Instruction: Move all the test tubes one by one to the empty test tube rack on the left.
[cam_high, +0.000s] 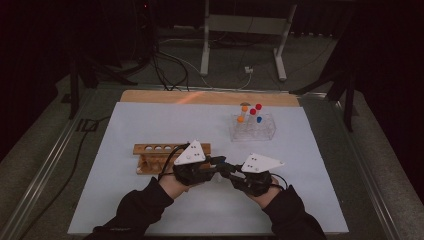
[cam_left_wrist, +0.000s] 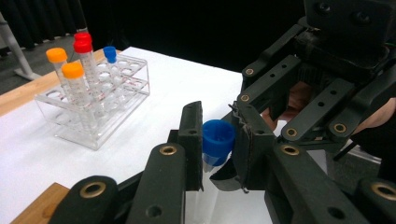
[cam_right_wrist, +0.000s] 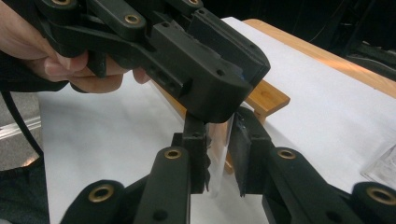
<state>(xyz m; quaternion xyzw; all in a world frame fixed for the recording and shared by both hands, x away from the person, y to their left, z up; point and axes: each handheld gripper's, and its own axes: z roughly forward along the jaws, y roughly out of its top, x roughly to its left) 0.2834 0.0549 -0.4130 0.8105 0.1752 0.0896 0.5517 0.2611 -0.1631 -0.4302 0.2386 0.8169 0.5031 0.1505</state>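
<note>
- Unscrewing looks like the step in hand: the clear plastic tube with the blue screw cap (cam_left_wrist: 217, 140) is held in the air between the two grippers, low over the white worktop (cam_high: 150, 125), just in front of the wooden tube rack (cam_high: 152, 150).
- The left gripper (cam_left_wrist: 218, 142) has its jaws shut on the blue cap, one pad on each side of it.
- The right gripper (cam_right_wrist: 219, 154) has its jaws shut on the clear body of the tube, lower down, in the right gripper view.
- To do this well, I would keep the right grip still and firm on the body, so the tube does not slip or spin with the cap.
- Turn the left wrist about the tube's own axis; any sideways pull would bend the tube against the other jaws.
- The cap's hold is narrow, so squeeze evenly and do not lift until the thread feels free.
- Keep the tube upright in case there is liquid inside; I cannot tell whether it holds any.
- The clear plastic rack (cam_high: 252, 129) with orange, red and blue capped tubes stands well apart at the far right, so there is room to work.
</note>
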